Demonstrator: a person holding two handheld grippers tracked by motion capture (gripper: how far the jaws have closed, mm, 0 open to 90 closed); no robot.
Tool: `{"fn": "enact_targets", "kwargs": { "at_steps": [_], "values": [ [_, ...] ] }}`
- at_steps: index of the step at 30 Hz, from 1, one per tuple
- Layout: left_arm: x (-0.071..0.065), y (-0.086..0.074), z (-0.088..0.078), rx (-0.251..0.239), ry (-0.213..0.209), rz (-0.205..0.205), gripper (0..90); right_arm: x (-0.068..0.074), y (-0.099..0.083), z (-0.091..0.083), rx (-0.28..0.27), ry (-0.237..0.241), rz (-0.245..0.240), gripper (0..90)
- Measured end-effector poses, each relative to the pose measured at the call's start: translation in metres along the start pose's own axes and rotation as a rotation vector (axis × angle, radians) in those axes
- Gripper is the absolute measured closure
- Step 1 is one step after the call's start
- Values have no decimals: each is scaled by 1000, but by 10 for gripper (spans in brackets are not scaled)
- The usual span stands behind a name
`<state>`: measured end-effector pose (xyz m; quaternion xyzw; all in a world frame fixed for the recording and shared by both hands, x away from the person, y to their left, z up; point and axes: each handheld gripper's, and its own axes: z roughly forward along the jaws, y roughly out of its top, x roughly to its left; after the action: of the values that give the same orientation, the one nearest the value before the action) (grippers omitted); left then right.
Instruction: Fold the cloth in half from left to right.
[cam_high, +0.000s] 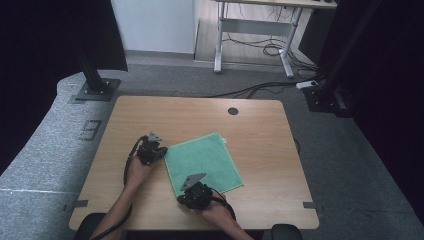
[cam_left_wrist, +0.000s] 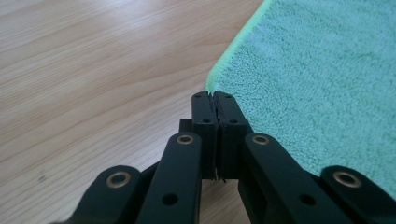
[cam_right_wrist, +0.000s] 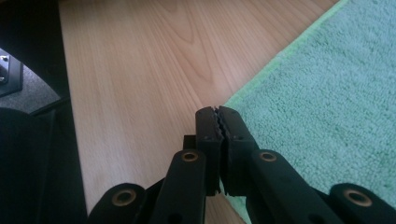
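A green terry cloth (cam_high: 204, 164) lies flat mid-bench (cam_high: 260, 130). Left tongs (cam_left_wrist: 213, 95) are closed at its left corner, right tongs (cam_right_wrist: 215, 109) closed at its near corner, each apparently pinching the hem. It looks light, limp and grippy; corners are the sensible hold.

A green terry cloth (cam_high: 204, 163) lies spread flat on the light wooden table (cam_high: 260, 135), a roughly square piece turned a little askew to the table's edges, sitting in the near middle of the top. Its pile is short and looped, with a brighter green hem along the edges, as the left gripper view (cam_left_wrist: 327, 79) and the right gripper view (cam_right_wrist: 327, 107) show. Its left corner and its near corner each sit at the tips of a pair of closed black jaws.
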<state>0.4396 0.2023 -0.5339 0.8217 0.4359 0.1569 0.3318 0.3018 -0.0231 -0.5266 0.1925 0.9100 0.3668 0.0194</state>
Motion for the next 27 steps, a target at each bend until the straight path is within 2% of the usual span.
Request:
{"fn": "enact_targets", "kwargs": {
  "at_steps": [6,14,17,22,27],
  "values": [
    [4,3,-12,-46,-18,-50,878,6,10,-2,-16,-4,-40,865],
    [-2,15,-12,-86,-68,-90,877,2,7,-26,-60,-37,-19,866],
    [-7,22,-11,-94,-86,-81,876,-2,2,-35,-65,-58,-12,867],
    [-14,35,-9,-131,-113,-93,875,-9,-7,-50,-72,-94,4,867],
    [-24,52,-7,-148,-108,-70,875,-16,-16,-62,-81,-126,23,868]
  ]
}}
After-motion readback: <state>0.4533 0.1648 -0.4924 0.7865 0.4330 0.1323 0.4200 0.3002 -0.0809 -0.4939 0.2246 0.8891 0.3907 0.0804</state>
